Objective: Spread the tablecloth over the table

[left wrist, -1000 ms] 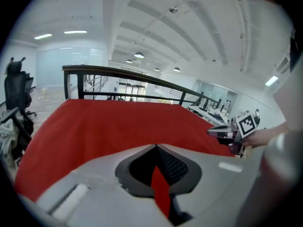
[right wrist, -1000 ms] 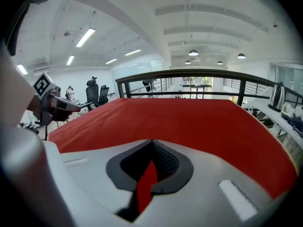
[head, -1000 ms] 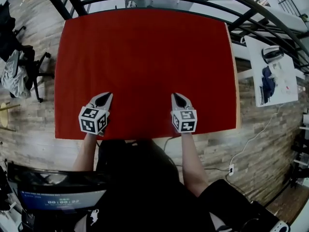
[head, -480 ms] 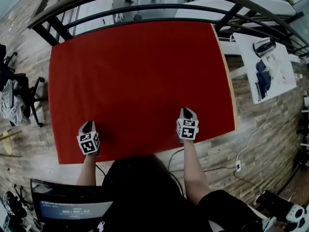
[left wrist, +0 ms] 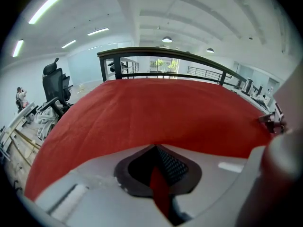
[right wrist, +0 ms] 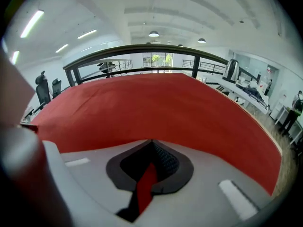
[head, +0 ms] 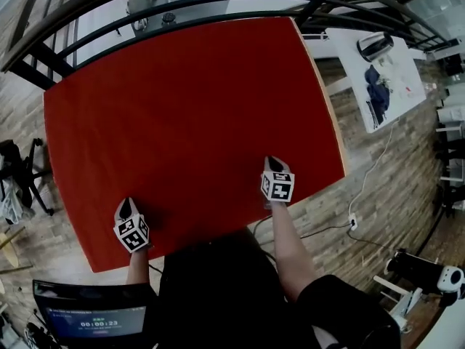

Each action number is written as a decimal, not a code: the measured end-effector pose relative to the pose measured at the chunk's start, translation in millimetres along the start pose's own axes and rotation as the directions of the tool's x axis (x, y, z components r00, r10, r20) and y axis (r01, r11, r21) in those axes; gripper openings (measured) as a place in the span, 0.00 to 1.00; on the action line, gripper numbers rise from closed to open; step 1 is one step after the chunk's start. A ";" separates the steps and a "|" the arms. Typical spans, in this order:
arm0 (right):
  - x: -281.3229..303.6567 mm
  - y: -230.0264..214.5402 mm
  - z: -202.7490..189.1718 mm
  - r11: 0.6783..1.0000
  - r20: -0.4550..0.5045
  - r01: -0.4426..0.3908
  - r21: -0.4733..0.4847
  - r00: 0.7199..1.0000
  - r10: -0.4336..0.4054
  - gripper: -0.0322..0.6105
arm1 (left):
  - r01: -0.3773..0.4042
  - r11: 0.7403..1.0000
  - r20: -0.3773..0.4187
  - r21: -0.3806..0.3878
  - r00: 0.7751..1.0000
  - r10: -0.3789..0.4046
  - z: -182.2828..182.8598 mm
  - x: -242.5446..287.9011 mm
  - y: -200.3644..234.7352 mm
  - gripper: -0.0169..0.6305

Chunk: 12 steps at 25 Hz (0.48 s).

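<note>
We pinch the big red cloth tablecloth (head: 189, 115) in both shut jaws. Our left gripper (head: 125, 206) and right gripper (head: 270, 163) hold its near edge. The cloth lies flat on the wooden table (head: 339, 144), stretching away ahead of us.

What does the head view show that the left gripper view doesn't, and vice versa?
Head view only: the tablecloth from above, the left gripper and right gripper spaced along its near edge, and the laptop screen. Left gripper view only: a red fold of cloth pinched between its closed jaws, and ceiling lights. Both: the spread red cloth and the dark railing beyond.
</note>
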State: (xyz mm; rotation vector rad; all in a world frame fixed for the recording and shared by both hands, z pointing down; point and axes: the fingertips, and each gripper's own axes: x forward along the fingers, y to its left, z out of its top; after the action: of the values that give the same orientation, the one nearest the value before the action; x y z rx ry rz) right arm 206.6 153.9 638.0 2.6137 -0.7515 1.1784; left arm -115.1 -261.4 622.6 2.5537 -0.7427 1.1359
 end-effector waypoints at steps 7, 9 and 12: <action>12.8 -5.9 16.8 0.999 0.008 -0.050 -0.007 0.999 0.050 0.06 | -0.064 0.997 0.002 -0.038 0.998 0.064 10.1 9.4 -5.7 0.02; 19.5 -5.8 23.8 0.996 0.007 -0.082 -0.020 0.997 0.083 0.06 | -0.057 0.998 -0.003 -0.033 0.998 0.057 15.5 13.6 -6.5 0.02; 18.1 3.9 31.6 0.983 -0.015 -0.182 -0.029 0.983 0.181 0.06 | -0.036 0.999 -0.023 0.016 0.999 0.037 22.2 16.6 -7.4 0.02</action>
State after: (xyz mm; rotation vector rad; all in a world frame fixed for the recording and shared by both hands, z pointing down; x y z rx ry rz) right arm 235.3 132.6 630.0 2.5560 -1.0157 1.2177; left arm -87.9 -270.3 620.1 2.5450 -0.7810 1.1859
